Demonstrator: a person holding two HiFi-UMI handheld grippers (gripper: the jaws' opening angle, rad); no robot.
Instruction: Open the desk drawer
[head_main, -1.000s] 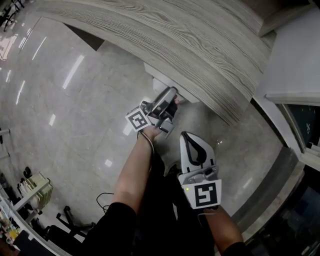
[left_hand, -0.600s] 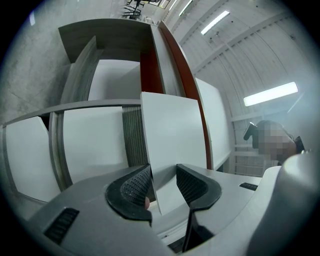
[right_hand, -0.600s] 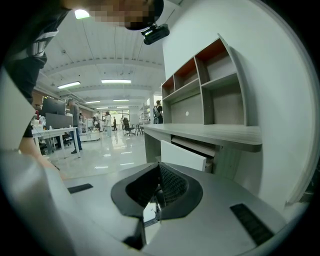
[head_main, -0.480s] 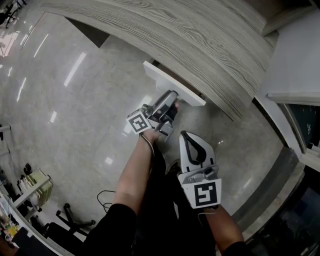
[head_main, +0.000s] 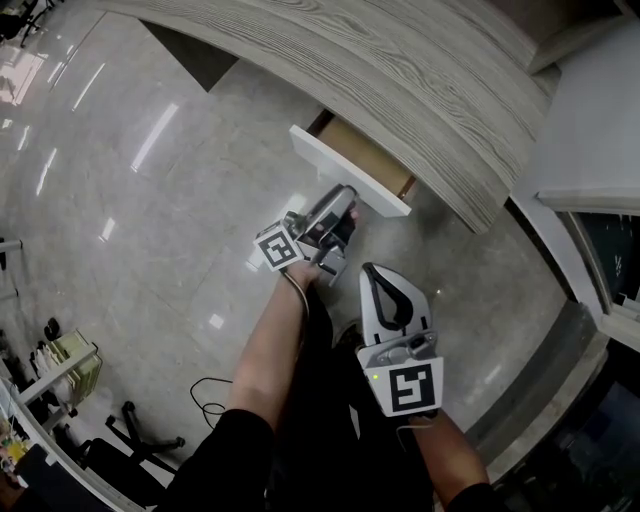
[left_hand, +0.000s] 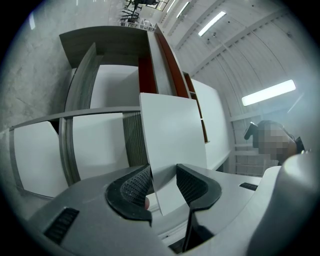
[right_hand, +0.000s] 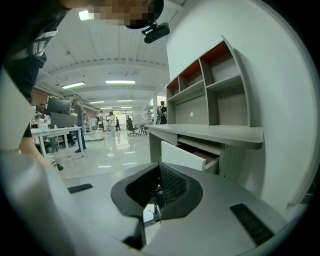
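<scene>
**Desk drawer partly open, left gripper on its front**

The drawer (head_main: 352, 186) is standing partly pulled out from under the grey wood-grain desk (head_main: 400, 80), its brown interior showing behind the white front. The left gripper (head_main: 346, 203) is clamping the lower edge of that front, with the panel filling the gap between its pads (left_hand: 136, 186). The right gripper (head_main: 378, 278) is hanging back near the person's body, jaws together and holding nothing, above the glossy floor (head_main: 150, 230).
</scene>
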